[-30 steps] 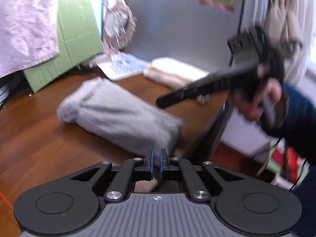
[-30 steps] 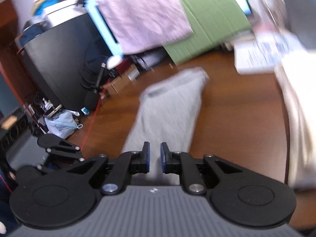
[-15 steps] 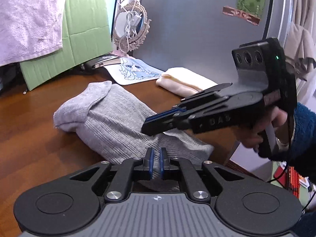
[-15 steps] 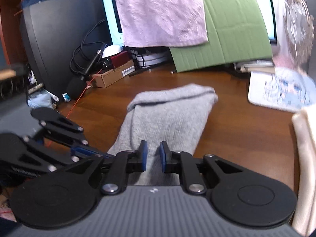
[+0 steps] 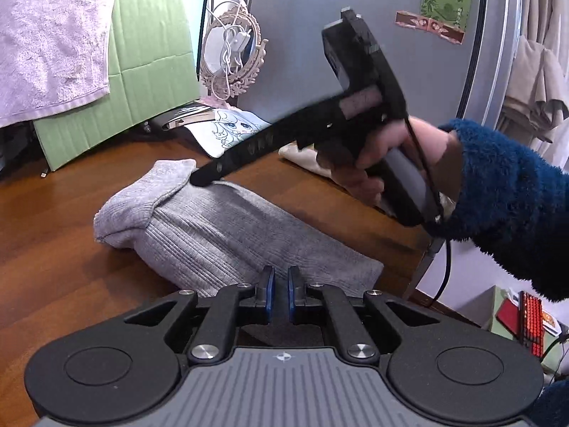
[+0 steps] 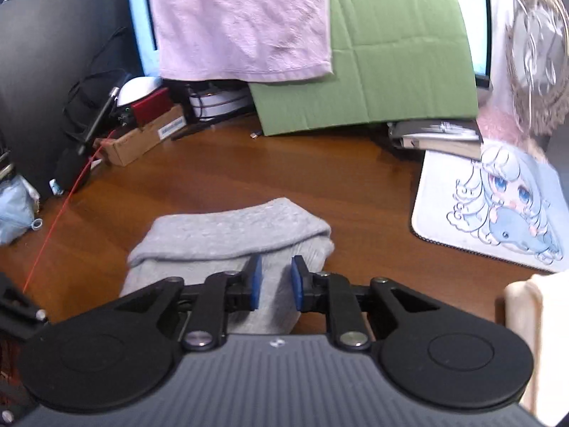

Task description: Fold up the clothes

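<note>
Right gripper (image 6: 276,283) hovers over the far end of the grey garment (image 5: 227,235), its jaws just easing apart, nothing pinched. Left gripper (image 5: 281,293) waits nearly shut at the near end. Ribbed, folded long, the bundle lies on the counter (image 6: 227,174), stretching away lengthwise.

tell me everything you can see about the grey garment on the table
The grey garment is a soft ribbed knit, folded into a long narrow bundle lying flat on the brown wooden table. Its far end carries a smoother, unribbed band turned over the top. The right gripper hangs over that far end, jaws slightly apart and just opened, nothing between them. The left gripper sits shut at the near end; contact is unclear.
</note>
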`<action>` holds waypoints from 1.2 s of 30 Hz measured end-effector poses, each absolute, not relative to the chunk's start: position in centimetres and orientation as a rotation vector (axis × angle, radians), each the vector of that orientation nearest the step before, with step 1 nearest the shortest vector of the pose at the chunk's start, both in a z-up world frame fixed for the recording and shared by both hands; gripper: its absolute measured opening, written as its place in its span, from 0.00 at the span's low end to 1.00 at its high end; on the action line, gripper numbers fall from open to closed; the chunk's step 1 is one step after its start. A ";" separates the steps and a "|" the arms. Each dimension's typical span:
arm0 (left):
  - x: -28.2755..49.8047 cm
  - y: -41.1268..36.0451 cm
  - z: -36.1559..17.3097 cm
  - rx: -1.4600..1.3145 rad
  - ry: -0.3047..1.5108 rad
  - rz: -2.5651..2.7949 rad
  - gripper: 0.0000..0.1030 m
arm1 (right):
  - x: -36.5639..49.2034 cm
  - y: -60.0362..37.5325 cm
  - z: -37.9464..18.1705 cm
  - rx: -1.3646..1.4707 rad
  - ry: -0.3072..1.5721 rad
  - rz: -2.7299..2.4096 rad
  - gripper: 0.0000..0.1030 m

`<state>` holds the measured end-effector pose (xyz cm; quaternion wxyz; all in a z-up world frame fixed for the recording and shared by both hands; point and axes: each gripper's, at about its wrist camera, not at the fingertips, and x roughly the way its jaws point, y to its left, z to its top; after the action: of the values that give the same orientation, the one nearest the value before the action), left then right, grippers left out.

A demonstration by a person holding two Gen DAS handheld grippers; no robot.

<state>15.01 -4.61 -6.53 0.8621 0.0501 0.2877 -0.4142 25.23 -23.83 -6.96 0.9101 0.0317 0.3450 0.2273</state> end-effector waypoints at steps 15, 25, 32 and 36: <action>15.1 -4.0 -6.8 0.062 0.597 -0.878 0.08 | 30.2 -27.6 -7.7 0.434 0.818 0.410 0.09; 14.3 -4.1 -7.0 0.045 0.588 -0.843 0.08 | 30.1 -24.5 -7.3 0.160 0.707 0.363 0.07; 15.0 -1.4 -6.4 -0.131 0.624 -0.874 0.24 | 29.0 -26.7 -6.9 0.266 0.678 0.410 0.32; 15.5 1.5 -4.6 -0.213 0.601 -0.847 0.31 | 26.3 -27.1 -5.6 0.252 0.655 0.441 0.32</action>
<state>15.55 1.54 -4.58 0.8626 -0.1016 0.2867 -0.4041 26.25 -27.07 -5.59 0.9153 0.1224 0.3182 0.2142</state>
